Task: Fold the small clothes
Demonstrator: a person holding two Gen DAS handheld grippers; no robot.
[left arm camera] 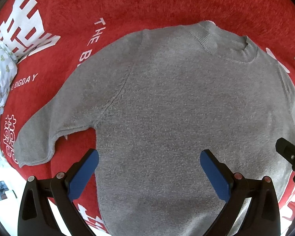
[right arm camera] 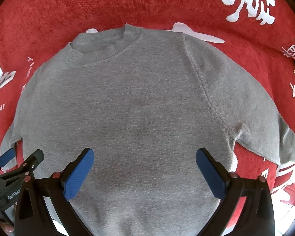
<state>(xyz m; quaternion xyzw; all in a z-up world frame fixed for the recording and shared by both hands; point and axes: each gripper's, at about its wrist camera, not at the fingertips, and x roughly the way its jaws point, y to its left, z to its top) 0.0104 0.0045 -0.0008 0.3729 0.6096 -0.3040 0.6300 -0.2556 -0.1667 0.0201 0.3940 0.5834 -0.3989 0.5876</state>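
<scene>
nearest the lenses: left gripper jaws wide apart, nothing between them, blue pads hanging over the lower body of the grey sweater. right gripper same deal, jaws spread wide and empty, over the sweater's lower middle. each gripper pokes into the other's view at the edge, so the two sit side by side, near each other, close to the hem end.

sweater lies flat, front up, on a red cloth w/ white lettering; can't tell what's under the cloth, bench or bed. hem end is closest to both grippers, body runs straight away from them, long axis hem-to-collar, collar at the far end. left sleeve spreads out to the left side, cuff low and near the left gripper; right sleeve goes out to the right, nearer the right gripper. so each hand has its own sleeve on its own side, roughly equal reach.

judgement: folding not begun, garment fully spread. likely first move is a sleeve or side brought in across the body; left gripper looks best placed for the left cuff.

further out, far left: a pale floral fabric bundle on the cloth edge, well apart from the sweater. no containers in view.
</scene>
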